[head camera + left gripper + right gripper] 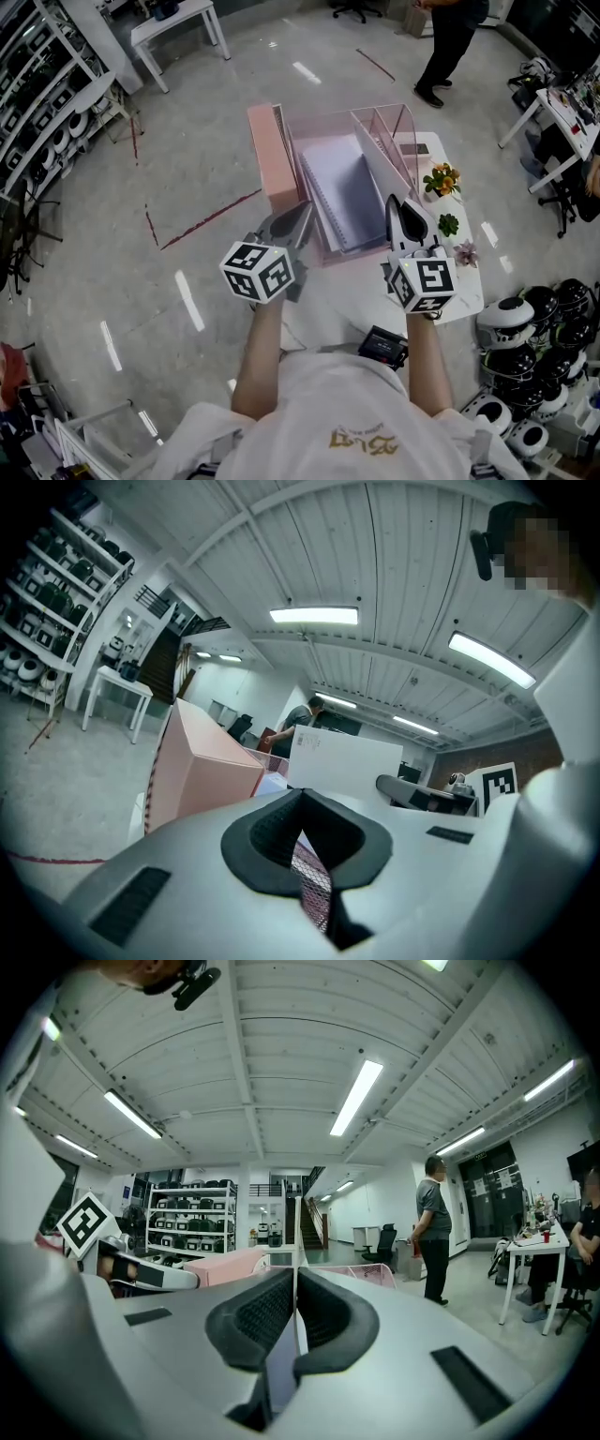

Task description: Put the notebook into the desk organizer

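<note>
The desk organizer (270,159) is pink, the notebook (342,187) pale lilac, the table (459,281) white.

Grey left gripper (304,210), right gripper (394,202); gold-printed white T-shirt (323,408)

Head view steeply down, 2 gripper views angled up, sharing organizer (323,127)
</note>
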